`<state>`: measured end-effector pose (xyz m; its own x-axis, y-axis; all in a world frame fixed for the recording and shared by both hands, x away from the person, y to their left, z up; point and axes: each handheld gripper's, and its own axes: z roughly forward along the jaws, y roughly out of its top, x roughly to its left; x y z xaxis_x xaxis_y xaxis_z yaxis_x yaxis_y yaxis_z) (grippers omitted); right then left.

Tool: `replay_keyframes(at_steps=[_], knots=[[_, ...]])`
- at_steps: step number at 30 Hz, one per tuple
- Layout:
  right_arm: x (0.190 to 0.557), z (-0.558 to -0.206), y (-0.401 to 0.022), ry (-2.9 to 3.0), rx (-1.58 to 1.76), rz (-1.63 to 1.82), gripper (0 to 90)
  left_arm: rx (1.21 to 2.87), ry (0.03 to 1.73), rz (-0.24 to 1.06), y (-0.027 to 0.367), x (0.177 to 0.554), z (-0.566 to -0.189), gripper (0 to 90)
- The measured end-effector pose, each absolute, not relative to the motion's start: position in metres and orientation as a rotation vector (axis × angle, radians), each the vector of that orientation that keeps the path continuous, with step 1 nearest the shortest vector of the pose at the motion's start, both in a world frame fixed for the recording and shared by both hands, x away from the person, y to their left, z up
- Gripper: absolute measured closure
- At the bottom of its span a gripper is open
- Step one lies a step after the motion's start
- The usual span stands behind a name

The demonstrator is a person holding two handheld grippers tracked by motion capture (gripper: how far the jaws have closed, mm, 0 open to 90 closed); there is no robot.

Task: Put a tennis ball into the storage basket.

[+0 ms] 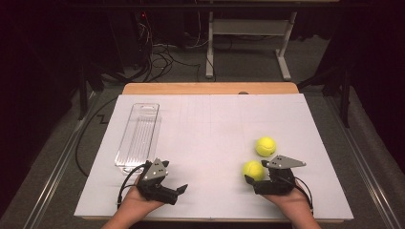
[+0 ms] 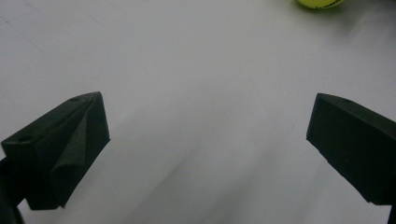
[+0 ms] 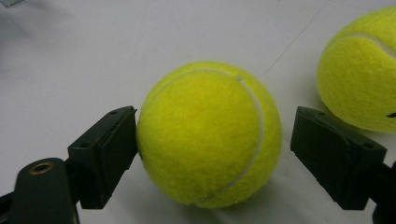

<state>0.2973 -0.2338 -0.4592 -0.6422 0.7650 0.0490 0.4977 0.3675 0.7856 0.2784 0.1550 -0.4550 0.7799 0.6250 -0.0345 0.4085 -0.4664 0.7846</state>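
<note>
Two yellow tennis balls lie on the white board (image 1: pixel 210 119) at the right. The nearer ball (image 1: pixel 253 169) (image 3: pixel 210 135) sits between the jaws of my right gripper (image 1: pixel 256 172) (image 3: pixel 212 140). One pad (image 3: pixel 116 140) touches its side, while the other pad (image 3: pixel 322 149) stands a small gap off, so the grip is not closed. The second ball (image 1: pixel 265 146) (image 3: pixel 359 70) rests just beyond, free. My left gripper (image 1: pixel 174 177) (image 2: pixel 205 140) is held near the board's front left, open wide over bare board, with a ball's edge (image 2: pixel 320 3) far ahead.
A clear, empty plastic tray (image 1: pixel 138 136) lies lengthwise at the board's left side, just beyond the left gripper. The board rests on a wooden table (image 1: pixel 210 88). Past it are dark floor, cables and a desk frame (image 1: pixel 248 43).
</note>
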Motion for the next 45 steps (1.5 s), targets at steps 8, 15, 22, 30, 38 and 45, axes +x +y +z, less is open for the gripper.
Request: replay_keyframes(at_steps=[8,15,22,30,38,45], knots=[[0.299,-0.461,-0.232,2.328,1.124,1.148,18.9,2.124,0.766,0.331,0.155,0.278,-0.455,0.3],[0.300,-0.462,-0.231,2.352,1.112,1.158,25.0,2.123,0.764,0.334,0.155,0.278,-0.455,0.3],[0.301,-0.462,-0.232,2.356,1.122,1.169,26.4,2.127,0.763,0.335,0.155,0.278,-0.455,0.3],[0.303,-0.460,-0.234,2.361,1.140,1.186,27.4,2.132,0.760,0.335,0.154,0.277,-0.454,0.3],[0.300,-0.452,-0.238,2.296,1.129,1.254,27.4,2.134,0.764,0.334,0.154,0.278,-0.455,0.3],[0.299,-0.442,-0.236,2.253,1.098,1.298,27.4,2.126,0.765,0.332,0.155,0.278,-0.454,0.3]])
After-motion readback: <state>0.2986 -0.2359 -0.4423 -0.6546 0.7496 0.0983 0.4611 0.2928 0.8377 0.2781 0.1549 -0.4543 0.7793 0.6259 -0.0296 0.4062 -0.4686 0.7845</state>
